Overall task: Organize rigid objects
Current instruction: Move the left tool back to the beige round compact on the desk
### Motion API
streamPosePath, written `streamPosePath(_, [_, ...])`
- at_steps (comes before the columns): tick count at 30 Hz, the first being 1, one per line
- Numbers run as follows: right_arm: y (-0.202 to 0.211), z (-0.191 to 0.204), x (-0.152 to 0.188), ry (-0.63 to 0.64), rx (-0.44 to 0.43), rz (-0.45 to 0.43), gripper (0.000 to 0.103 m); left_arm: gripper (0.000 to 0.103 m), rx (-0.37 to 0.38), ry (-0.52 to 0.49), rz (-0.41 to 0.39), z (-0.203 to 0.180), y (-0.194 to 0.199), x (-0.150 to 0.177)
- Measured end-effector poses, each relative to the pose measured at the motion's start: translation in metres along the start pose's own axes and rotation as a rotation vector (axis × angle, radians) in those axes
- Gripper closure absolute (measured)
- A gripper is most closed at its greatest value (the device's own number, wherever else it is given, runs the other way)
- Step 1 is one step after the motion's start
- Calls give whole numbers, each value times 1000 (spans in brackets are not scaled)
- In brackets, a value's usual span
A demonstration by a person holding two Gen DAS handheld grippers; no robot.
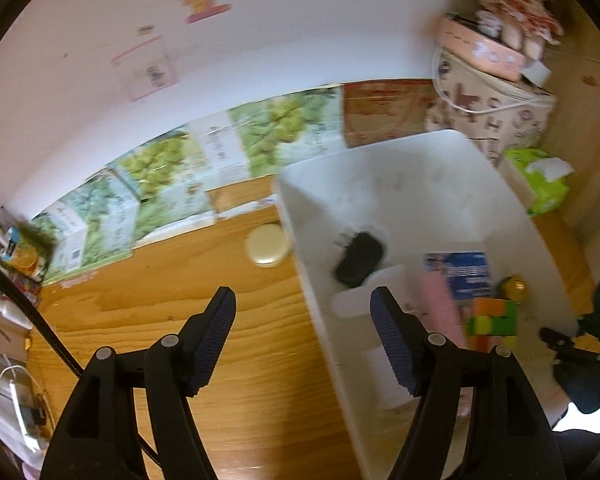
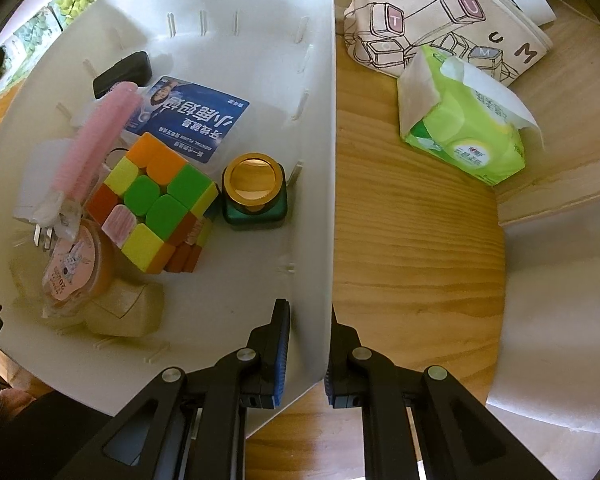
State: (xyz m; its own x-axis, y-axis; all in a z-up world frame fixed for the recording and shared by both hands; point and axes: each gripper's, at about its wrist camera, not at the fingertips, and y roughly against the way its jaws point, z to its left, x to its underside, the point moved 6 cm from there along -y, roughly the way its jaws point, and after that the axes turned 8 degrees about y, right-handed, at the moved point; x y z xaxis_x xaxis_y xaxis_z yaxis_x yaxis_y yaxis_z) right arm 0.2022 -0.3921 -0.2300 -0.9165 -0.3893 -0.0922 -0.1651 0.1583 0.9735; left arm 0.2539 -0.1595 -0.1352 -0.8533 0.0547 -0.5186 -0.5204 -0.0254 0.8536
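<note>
The right gripper (image 2: 306, 354) has its jaws clamped on the side wall of the white bin (image 2: 320, 128), which sits on the wooden counter (image 2: 412, 248). Inside the bin lie a colour cube (image 2: 156, 200), a pink comb (image 2: 96, 136), a blue floss box (image 2: 196, 120), a black case (image 2: 122, 72) and a gold-capped green jar (image 2: 254, 190). The left gripper (image 1: 302, 300) hangs with jaws apart and empty, straddling the bin's near wall; a cream oval case (image 1: 267, 245) rests on the counter just outside it.

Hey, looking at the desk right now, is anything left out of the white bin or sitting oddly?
One thing: a round cream-coloured case lies alone on the wooden desk, just outside the white bin, while the cube and other items sit inside.
</note>
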Motion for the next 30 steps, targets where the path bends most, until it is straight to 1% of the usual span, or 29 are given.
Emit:
streamPosePath(3, [1, 1, -1, -9, 3, 6, 88, 26, -21, 10, -2, 18, -2, -3])
streamPosePath(7, [0, 1, -1, -23, 7, 14, 88, 26, -91, -13, 0, 44, -10, -5])
streamPosePath(11, [0, 0, -1, -34, 16, 24, 86, 25, -94, -22, 39, 61, -22, -5])
streamPosePath(13, [-1, 1, -1, -39, 20, 30, 86, 25, -108, -49, 47, 66, -29, -6])
streamPosePath(16, [-2, 1, -1, -47, 24, 37, 86, 25, -137, -122, 62, 70, -43, -7])
streamPosePath(17, [-2, 1, -1, -50, 25, 40, 86, 25, -137, -137, 66, 71, -46, -7])
streamPosePath(21, [-3, 1, -2, -62, 26, 52, 86, 25, -103, -220, 68, 68, -61, -12])
streamPosePath(24, [-4, 1, -2, -66, 31, 62, 85, 25, -52, -329, 49, 60, -72, -18])
streamPosePath(26, [-6, 1, -2, -67, 34, 68, 85, 25, -38, -398, 22, 54, -77, -20])
streamPosePath(28, [-6, 1, -2, -71, 34, 74, 85, 25, 8, -473, 3, 48, -85, -23])
streamPosePath(30, [-7, 1, -2, -76, 33, 79, 85, 25, 51, -510, 24, 43, -94, -23])
